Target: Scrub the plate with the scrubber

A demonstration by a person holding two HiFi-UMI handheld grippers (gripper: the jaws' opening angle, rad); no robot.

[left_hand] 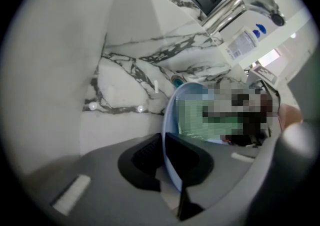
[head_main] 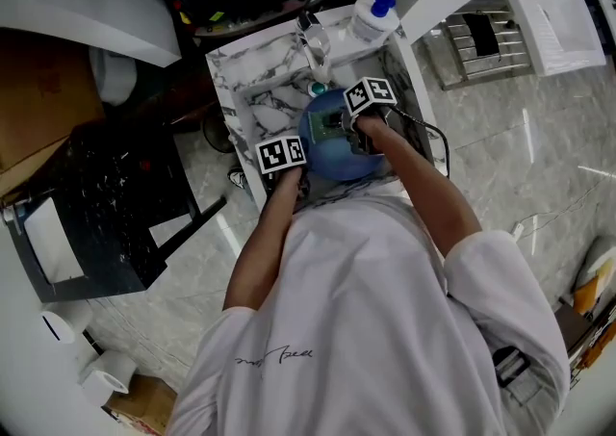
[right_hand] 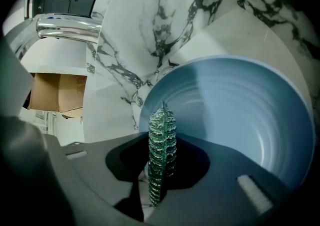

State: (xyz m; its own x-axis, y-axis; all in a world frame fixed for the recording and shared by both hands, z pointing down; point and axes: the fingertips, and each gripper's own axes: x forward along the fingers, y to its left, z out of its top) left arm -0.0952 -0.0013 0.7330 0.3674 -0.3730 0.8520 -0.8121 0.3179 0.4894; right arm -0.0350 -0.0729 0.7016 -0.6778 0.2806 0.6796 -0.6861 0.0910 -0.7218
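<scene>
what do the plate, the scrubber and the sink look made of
Plate: smooth pale blue, soft sheen, concentric rings; probably plastic or glazed ceramic. Scrubber: green glittery mesh, likely synthetic fibre. Sink: white with grey veins, marble or a marble-look surface.

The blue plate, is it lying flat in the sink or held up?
Held up, tilted: the left gripper is clamped on the plate rim, which stands edge-on between its jaws, the sink wall behind it.

Support: white marble sink (head_main: 252,121), dark-veined | back rim, centre: chrome faucet (head_main: 313,41) | back rim, right corner: white bottle with blue cap (head_main: 372,18) | all around: pale tiled floor (head_main: 510,131)
</scene>
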